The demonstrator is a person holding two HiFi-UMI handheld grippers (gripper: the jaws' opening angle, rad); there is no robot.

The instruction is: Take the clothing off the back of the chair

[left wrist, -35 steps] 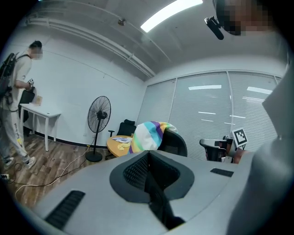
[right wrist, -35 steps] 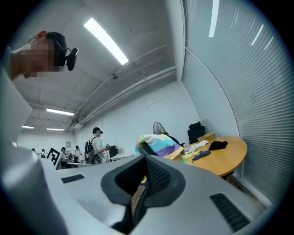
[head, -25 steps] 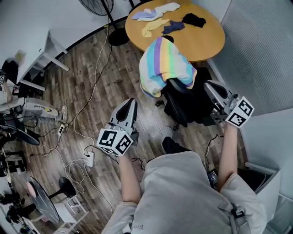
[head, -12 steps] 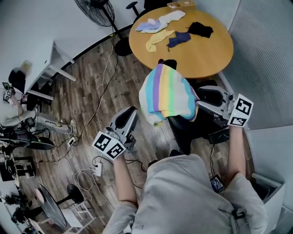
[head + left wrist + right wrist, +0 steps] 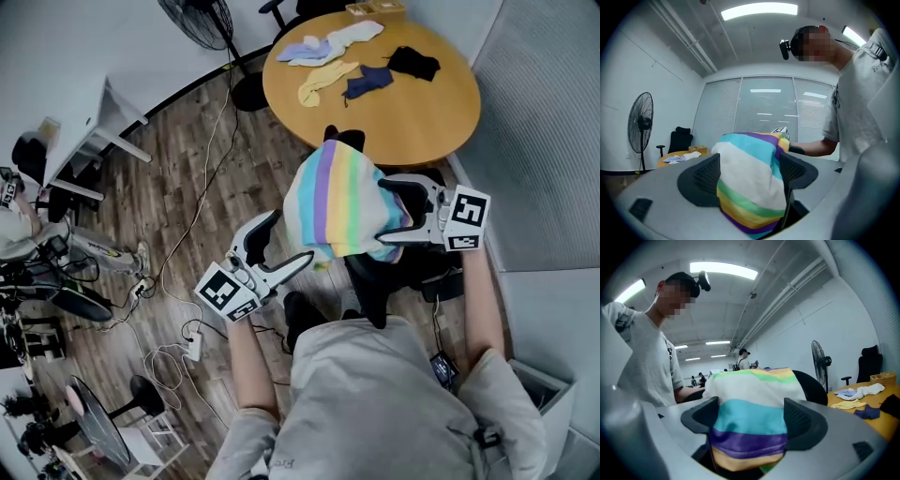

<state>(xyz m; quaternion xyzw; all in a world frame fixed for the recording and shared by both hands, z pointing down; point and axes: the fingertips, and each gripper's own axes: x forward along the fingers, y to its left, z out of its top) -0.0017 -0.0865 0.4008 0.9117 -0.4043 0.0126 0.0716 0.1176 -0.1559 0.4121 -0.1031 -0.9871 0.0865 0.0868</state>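
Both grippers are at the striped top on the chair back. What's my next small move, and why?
Probably close both on the striped top. The left gripper and right gripper have just been opening their jaws, which stand wide with its fabric between them, not pinched. It hangs over the chair back, so grip before lifting.

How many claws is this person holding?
2. The left claw is at the striped cloth's left, the right claw at its right; both have just been opening, neither gripping it.
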